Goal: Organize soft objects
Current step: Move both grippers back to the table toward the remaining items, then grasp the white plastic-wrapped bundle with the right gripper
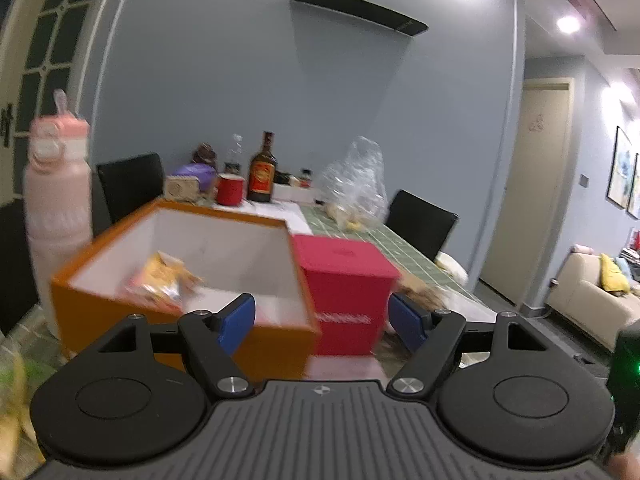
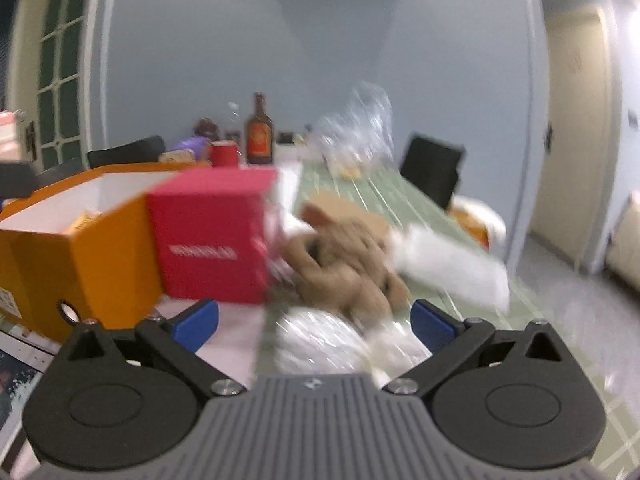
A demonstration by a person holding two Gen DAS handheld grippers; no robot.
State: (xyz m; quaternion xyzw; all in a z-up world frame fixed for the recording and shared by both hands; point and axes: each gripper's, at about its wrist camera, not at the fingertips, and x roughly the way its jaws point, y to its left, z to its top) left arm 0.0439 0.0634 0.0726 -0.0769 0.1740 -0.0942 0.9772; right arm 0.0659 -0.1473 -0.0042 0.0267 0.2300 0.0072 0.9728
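An orange box (image 1: 100,280) with a white inside stands on the table, with a yellow and red snack packet (image 1: 164,280) lying in it. A red box (image 1: 348,292) sits against its right side. My left gripper (image 1: 322,326) is open, blue pads wide apart, just in front of both boxes with nothing between them. In the right wrist view a brown plush bear (image 2: 344,256) lies on the table to the right of the red box (image 2: 212,236). My right gripper (image 2: 316,320) is open just short of the bear, above a clear plastic bag (image 2: 328,340).
A pink water bottle (image 1: 56,200) stands left of the orange box. At the far end of the green-checked table (image 1: 404,248) are a brown bottle (image 1: 262,172), a red cup (image 1: 230,190) and a crumpled clear bag (image 1: 356,180). Black chairs flank the table. A white packet (image 2: 452,268) lies beside the bear.
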